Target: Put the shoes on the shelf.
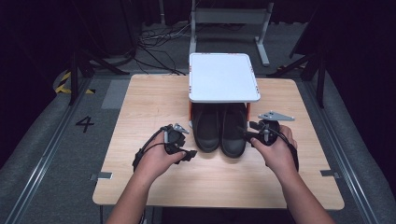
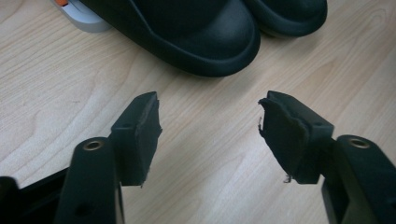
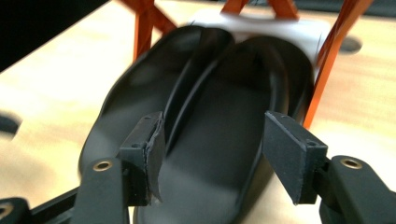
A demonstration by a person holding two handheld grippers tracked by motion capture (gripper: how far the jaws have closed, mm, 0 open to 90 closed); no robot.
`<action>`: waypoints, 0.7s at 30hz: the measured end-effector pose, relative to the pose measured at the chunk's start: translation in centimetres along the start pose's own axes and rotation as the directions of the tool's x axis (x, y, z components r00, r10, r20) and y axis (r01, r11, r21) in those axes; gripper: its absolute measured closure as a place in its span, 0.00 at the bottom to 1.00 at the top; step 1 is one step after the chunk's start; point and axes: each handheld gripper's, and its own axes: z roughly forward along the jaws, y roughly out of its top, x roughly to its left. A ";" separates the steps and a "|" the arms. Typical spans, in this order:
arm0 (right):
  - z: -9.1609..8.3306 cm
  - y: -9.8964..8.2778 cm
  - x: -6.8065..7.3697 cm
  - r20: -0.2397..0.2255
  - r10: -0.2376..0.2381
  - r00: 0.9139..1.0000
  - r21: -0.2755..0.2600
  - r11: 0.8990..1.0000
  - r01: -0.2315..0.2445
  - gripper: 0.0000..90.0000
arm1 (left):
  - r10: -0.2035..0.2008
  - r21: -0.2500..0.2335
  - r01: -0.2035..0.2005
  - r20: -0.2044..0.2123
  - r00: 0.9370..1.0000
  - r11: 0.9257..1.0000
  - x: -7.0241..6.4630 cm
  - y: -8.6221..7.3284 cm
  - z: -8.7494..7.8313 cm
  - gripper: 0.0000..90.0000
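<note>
Two black shoes, one (image 1: 207,128) beside the other (image 1: 233,131), lie toes toward me under a low white shelf (image 1: 223,77) on the wooden table (image 1: 154,98). My left gripper (image 1: 189,154) sits just left of the toes. In the left gripper view it (image 2: 210,126) stands open over bare wood, with the nearer toe (image 2: 196,37) a little ahead. My right gripper (image 1: 245,133) is at the right shoe's side. In the right gripper view it (image 3: 212,144) is open, and the blurred shoes (image 3: 219,107) lie beyond its pads, apart from them.
The shelf stands on orange legs (image 3: 144,28) with a pale foot (image 2: 79,16) next to the left shoe. Bare wood stretches left, right and in front of the shoes. Around the table is grey floor, with cables and a metal frame (image 1: 229,16) at the back.
</note>
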 end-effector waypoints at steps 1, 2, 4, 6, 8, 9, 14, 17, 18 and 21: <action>-0.3 -0.3 -0.2 -0.011 -0.008 1.000 0.015 1.000 0.008 0.44 | 0.001 -0.008 -0.001 -0.001 1.000 1.000 0.0 0.0 0.2 0.44; -0.6 -0.6 -0.3 -0.022 -0.011 1.000 0.034 0.999 0.012 0.44 | -0.003 -0.012 0.003 0.000 1.000 1.000 0.0 0.0 0.3 0.44; -1.2 -1.4 -0.5 -0.035 -0.006 0.999 0.076 0.997 0.009 0.46 | -0.017 -0.009 0.017 -0.003 1.000 1.000 -0.2 0.0 0.6 0.43; -1.4 -1.6 -0.6 -0.041 -0.010 0.999 0.084 0.996 0.013 0.47 | -0.029 -0.010 0.028 -0.008 1.000 1.000 -0.3 0.0 0.8 0.43; -1.9 -2.3 -0.6 -0.051 -0.014 0.999 0.111 0.994 0.020 0.49 | -0.013 -0.046 0.012 -0.018 1.000 0.999 -0.4 0.0 1.2 0.43; -1.9 -2.4 -0.6 -0.055 -0.020 0.998 0.123 0.992 0.027 0.50 | 0.044 -0.090 -0.047 -0.030 0.999 0.995 -0.4 0.1 1.4 0.42; -1.9 -3.7 -0.2 -0.088 -0.031 0.996 0.225 0.973 0.050 0.64 | -0.019 0.033 0.017 0.045 0.999 0.999 -0.9 -0.1 2.1 0.43; -1.5 -4.0 0.7 -0.120 -0.036 0.992 0.278 0.958 0.068 0.69 | 0.041 0.076 -0.044 0.045 0.998 0.996 -1.1 0.0 2.9 0.41; -1.4 -4.1 0.9 -0.128 -0.035 0.991 0.292 0.954 0.071 0.70 | 0.058 0.086 -0.062 0.045 0.997 0.994 -1.2 0.0 3.1 0.41; -0.8 -4.4 1.7 -0.152 -0.049 0.987 0.327 0.940 0.097 0.73 | 0.077 0.078 -0.076 -0.002 0.997 0.994 -1.5 0.2 3.6 0.40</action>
